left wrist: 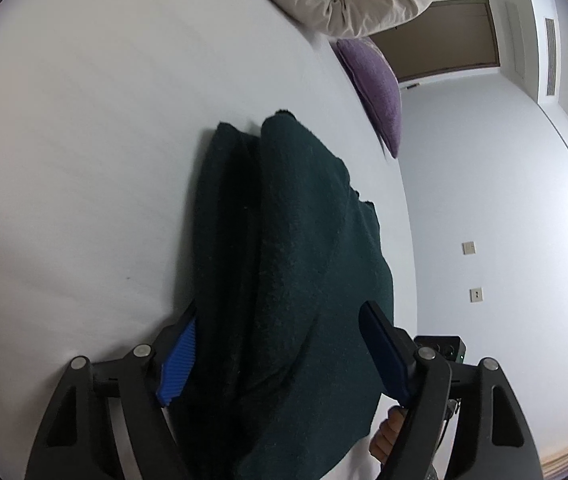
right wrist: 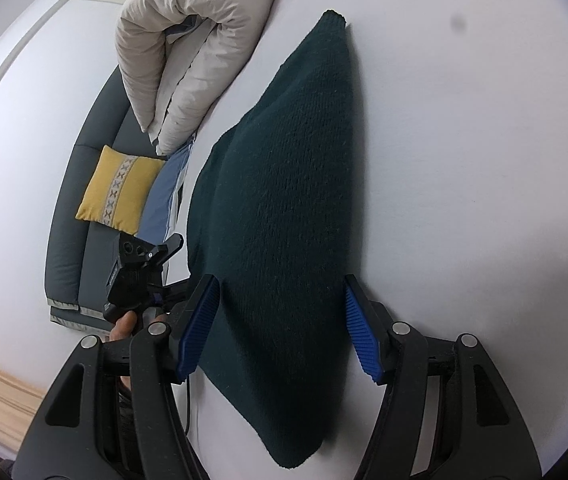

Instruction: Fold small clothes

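Observation:
A dark green knitted garment (left wrist: 304, 240) lies folded lengthwise on the white bed sheet (left wrist: 84, 160), with a thicker fold along its left side. My left gripper (left wrist: 280, 344) is open, and the near end of the garment sits between its blue pads (left wrist: 178, 364) without being squeezed. In the right wrist view the same garment (right wrist: 284, 180) runs flat away from me. My right gripper (right wrist: 284, 312) stands open astride it, one pad (right wrist: 358, 332) by each long edge. Each view shows the other gripper in a hand (right wrist: 124, 326) beside the garment.
A rolled beige duvet (right wrist: 188, 48) lies at the far end of the bed. A purple cushion (left wrist: 376, 88) sits at the bed's edge. Off the bed stand a grey sofa (right wrist: 68, 240) with a yellow cushion (right wrist: 120, 190) and a brown door (left wrist: 440, 40).

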{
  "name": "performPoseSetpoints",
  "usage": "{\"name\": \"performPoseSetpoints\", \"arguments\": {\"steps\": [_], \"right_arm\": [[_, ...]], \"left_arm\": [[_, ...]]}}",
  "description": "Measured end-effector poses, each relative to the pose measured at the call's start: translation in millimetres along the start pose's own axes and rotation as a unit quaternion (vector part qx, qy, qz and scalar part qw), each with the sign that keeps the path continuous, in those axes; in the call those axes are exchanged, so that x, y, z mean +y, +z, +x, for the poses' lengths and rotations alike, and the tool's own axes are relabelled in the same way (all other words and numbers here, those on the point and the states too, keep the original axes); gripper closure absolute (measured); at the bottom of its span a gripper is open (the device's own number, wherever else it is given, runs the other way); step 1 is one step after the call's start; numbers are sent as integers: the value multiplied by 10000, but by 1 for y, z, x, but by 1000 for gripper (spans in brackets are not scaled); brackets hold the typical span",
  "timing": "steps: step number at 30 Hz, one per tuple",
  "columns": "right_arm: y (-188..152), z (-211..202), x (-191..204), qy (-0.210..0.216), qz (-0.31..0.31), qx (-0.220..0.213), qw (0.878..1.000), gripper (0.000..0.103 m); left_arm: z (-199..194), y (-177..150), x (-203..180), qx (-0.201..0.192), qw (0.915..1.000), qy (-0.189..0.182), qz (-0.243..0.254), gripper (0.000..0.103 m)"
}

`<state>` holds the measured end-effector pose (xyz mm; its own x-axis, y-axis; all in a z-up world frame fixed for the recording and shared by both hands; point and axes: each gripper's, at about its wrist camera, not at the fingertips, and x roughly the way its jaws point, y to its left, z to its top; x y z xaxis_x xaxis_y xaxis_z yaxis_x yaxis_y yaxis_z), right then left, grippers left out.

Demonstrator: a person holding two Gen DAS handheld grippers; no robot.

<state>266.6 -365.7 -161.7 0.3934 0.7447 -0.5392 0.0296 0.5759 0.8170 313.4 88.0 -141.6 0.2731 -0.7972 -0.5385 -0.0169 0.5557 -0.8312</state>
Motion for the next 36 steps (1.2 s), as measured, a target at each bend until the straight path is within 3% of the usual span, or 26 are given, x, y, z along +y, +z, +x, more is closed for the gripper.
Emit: {"name": "performPoseSetpoints", "arguments": {"steps": [2,5,6,10,14,19,27,36], "right_arm": [[2,6,3,-63,-36,8,10000,42],[8,15,5,-137,-1,18,9999,44],[9,16,4,-148,20,27,9999,44],[14,20,3,-225,69,80,9997,53],[7,14,19,-583,-214,-45,9981,62],[-19,-12,58,-928,-848,-168,9919,64],[-107,-84,91,-1080,-1280,-244,9856,64],[-202,-125,92,-1342,-1521,-241,9789,64]], "left_arm": [[5,4,-1,65,10000,14,-30,27],[15,9,-3,141,9998,133,-79,47],[17,8,-3,159,9996,222,-53,58],[17,3,-3,94,9994,347,-7,70],[11,-5,-19,-8,9981,583,212,75],[-10,-36,-53,-62,9958,614,682,76],[-29,-124,-84,162,9921,526,1126,76],[-34,-216,-98,326,9786,1054,1737,76]]}}
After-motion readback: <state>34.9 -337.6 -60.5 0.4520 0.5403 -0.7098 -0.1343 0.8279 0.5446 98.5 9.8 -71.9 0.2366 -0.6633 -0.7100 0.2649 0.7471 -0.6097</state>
